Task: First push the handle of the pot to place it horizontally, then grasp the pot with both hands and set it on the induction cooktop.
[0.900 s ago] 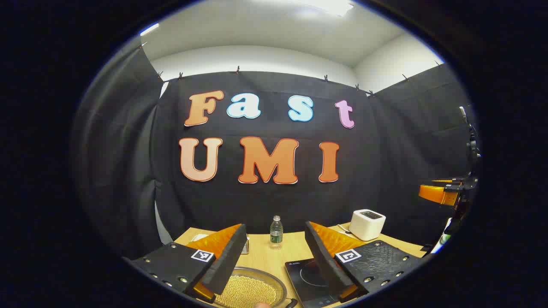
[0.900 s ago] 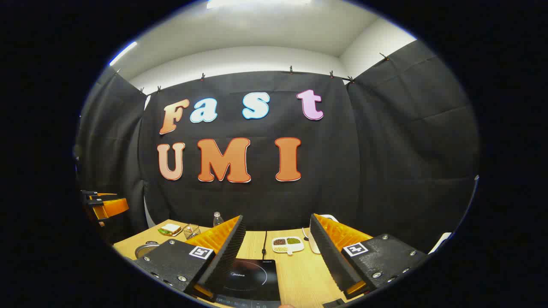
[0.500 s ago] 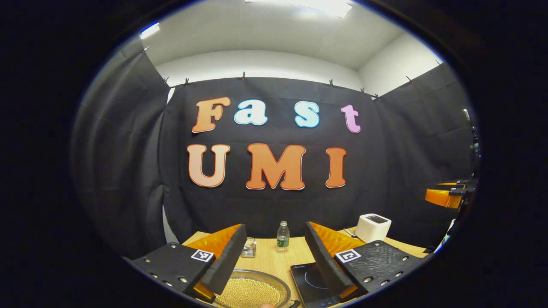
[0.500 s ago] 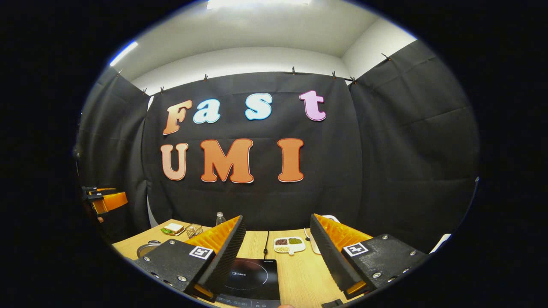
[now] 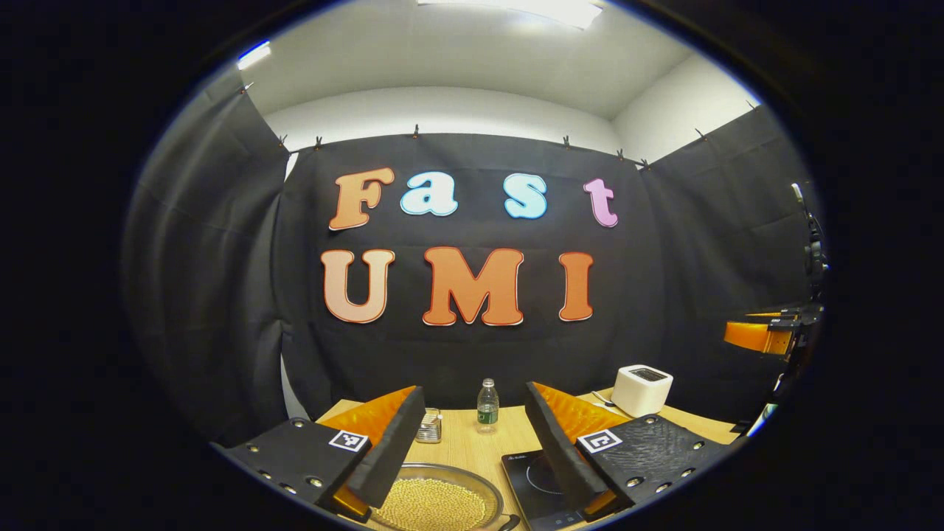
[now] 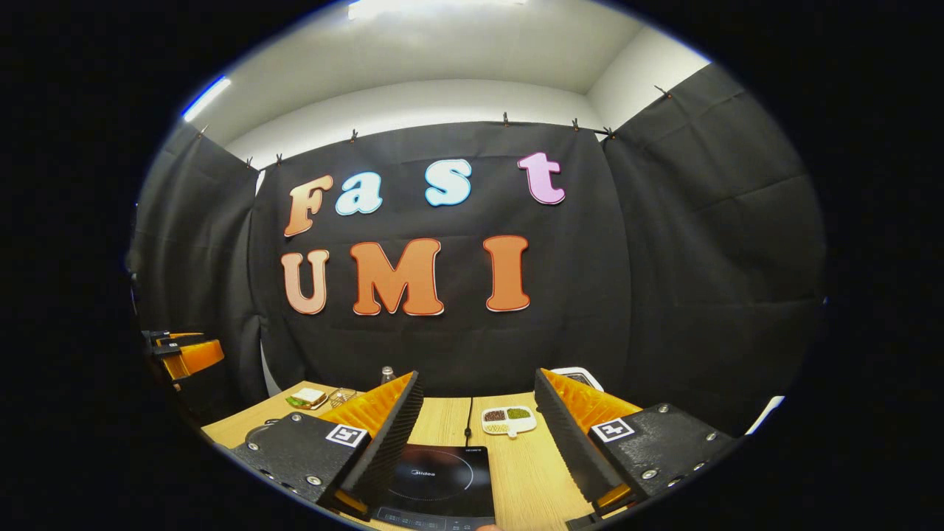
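A metal pot (image 5: pixel 435 503) holding pale yellow beans sits on the wooden table just below and ahead of my left gripper (image 5: pixel 473 398), which is open with nothing between its fingers. A dark bit of the pot's handle (image 5: pixel 509 522) shows at its right rim. To the pot's right lies the black induction cooktop (image 5: pixel 540 481). In the right gripper view the cooktop (image 6: pixel 442 483) lies straight below my right gripper (image 6: pixel 478 380), also open and holding nothing. The left gripper (image 6: pixel 186 354) hovers at the far left there, and the right gripper (image 5: pixel 759 335) at the far right in the left gripper view.
A water bottle (image 5: pixel 486 405) and a small metal container (image 5: pixel 429 426) stand behind the pot. At the back right is a white toaster (image 5: pixel 641 389). Also on the table are a divided dish of beans (image 6: pixel 509 420), a sandwich (image 6: pixel 308 398), a wire basket (image 6: pixel 341 397) and the cooktop's cord (image 6: pixel 467 420).
Both grippers have drifted slightly, so the table shifts a little in each view. Both stay open and the pot has not moved.
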The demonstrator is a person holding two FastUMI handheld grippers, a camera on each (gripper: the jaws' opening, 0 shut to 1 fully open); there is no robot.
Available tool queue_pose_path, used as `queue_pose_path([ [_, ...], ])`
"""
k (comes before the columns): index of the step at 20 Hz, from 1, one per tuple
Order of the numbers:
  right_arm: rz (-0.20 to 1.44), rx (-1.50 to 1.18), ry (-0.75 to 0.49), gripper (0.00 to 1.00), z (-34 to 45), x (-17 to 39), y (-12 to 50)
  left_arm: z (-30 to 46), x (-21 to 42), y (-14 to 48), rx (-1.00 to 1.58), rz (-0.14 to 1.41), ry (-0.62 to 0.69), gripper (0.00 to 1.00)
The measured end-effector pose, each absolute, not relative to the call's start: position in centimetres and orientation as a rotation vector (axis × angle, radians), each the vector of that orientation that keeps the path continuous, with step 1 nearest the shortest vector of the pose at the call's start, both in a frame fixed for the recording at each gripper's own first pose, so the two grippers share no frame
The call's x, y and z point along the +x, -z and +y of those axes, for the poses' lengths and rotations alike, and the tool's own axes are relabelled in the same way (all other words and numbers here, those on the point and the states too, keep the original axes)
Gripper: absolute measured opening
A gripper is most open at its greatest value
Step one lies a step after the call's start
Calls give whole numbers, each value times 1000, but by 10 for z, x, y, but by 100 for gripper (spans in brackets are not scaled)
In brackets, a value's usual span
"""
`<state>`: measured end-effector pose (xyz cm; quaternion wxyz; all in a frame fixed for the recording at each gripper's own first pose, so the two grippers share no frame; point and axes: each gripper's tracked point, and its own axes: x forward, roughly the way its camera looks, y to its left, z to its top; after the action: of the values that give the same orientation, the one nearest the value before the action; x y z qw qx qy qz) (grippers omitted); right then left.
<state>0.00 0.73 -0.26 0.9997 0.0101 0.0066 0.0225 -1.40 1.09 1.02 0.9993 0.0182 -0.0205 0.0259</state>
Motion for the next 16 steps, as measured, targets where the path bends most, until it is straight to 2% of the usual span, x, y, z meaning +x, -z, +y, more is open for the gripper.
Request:
queue_pose_path([
  [16, 17, 21, -47, 95, 5, -2, 6, 3, -14, -6, -3, -32, -2, 88],
])
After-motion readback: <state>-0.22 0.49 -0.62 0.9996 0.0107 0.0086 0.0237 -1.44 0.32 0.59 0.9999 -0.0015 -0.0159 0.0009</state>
